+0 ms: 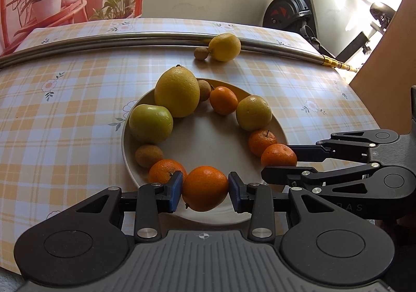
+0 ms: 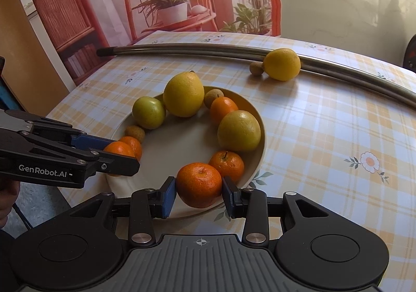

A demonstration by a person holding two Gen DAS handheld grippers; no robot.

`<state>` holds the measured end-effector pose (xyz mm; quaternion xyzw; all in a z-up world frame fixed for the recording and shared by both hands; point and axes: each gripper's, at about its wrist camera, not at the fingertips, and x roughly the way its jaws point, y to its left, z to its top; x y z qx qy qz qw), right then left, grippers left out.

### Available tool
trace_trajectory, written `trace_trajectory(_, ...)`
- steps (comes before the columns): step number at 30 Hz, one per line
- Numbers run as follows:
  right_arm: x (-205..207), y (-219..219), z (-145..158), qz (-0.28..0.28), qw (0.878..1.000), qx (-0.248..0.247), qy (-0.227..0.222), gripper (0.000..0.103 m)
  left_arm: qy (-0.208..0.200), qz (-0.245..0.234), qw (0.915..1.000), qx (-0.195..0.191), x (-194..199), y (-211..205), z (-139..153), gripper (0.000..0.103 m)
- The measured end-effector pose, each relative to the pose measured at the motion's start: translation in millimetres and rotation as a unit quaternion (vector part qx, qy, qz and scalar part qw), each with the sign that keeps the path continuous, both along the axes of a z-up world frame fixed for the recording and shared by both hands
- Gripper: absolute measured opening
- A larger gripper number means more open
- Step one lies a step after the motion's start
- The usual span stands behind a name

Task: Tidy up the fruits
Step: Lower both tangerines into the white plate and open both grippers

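Note:
A cream plate (image 1: 208, 141) (image 2: 166, 143) holds a ring of fruit: a big yellow citrus (image 1: 177, 94), a green apple (image 1: 150, 122), a yellow-green fruit (image 1: 253, 112), several mandarins and small brown fruits. My left gripper (image 1: 205, 189) is shut on a mandarin (image 1: 205, 188) at the plate's near rim; it also shows in the right wrist view (image 2: 118, 154). My right gripper (image 2: 199, 190) is shut on another mandarin (image 2: 199, 184) at the plate's right near rim; it also shows in the left wrist view (image 1: 279, 162).
A lemon (image 1: 225, 46) (image 2: 282, 64) and a small brown fruit (image 1: 201, 53) lie on the checked tablecloth beyond the plate, against long metal rods (image 1: 130, 42). An exercise bike (image 1: 299, 13) stands behind the table. A brown board (image 1: 384, 63) stands at the right.

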<state>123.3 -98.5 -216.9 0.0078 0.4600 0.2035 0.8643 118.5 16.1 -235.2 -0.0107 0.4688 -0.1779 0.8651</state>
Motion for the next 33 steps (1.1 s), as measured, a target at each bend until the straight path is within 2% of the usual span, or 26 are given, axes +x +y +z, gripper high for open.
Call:
trace_trajectory(10, -0.4, 1.5, -1.5, 0.003, 1.000, 0.000, 0.001, 0.035, -0.001, -0.019, 0.9997, 0.016, -0.8, -8.2, -2.1, 0.040)
trace_trajectory(33, -0.3, 3.4, -3.8, 0.005, 1.000, -0.003, 0.002, 0.035, 0.007, -0.017, 0.9998, 0.004, -2.5, -6.1, -6.5, 0.040)
